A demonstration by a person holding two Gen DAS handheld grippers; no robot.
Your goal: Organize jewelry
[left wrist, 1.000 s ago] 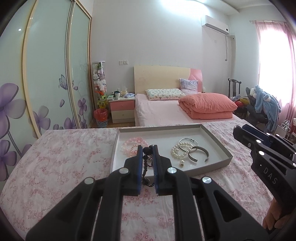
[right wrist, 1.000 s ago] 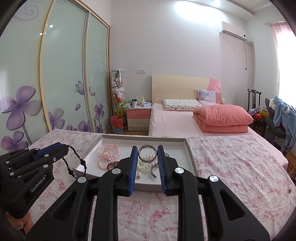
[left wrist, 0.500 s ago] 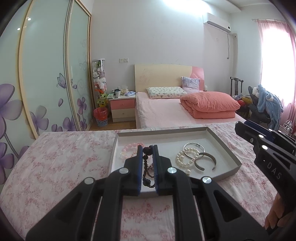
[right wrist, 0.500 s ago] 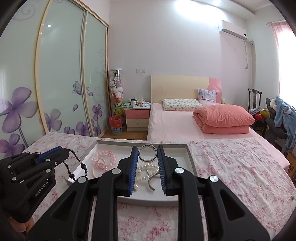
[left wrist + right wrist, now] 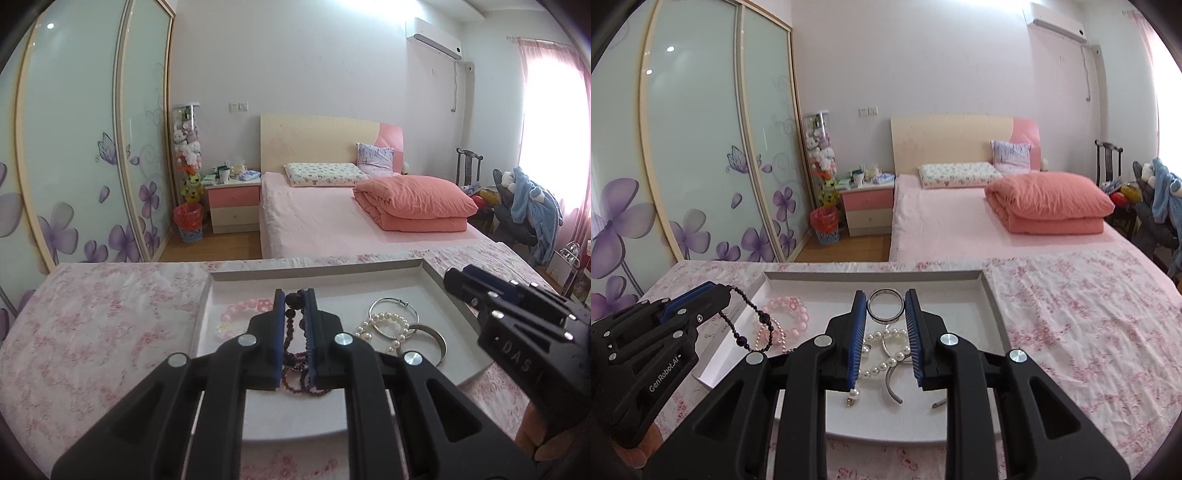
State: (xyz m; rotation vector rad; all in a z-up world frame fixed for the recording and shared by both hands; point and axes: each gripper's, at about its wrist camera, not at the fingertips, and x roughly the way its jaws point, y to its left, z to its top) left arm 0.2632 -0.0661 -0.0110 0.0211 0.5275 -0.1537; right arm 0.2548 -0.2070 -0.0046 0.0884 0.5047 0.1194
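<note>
Floral bedspread point(image 5: 1071, 314), tray point(image 5: 993, 306), left tongs point(image 5: 294, 295) pinching dark beads point(image 5: 753, 314), right view shows strand dangling.

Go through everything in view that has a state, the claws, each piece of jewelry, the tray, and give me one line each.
Left claw: shut on the dark bead necklace.
Right claw: open, empty, above the tray.
Dark bead necklace: hanging, lower end in the tray.
Pink bead bracelet: lying in the tray.
Pearl bracelet: lying in the tray.
Silver bangle: closed, lying flat.
Open cuff: lying in the tray.
Tray: lidless, on the floral cloth.
</note>
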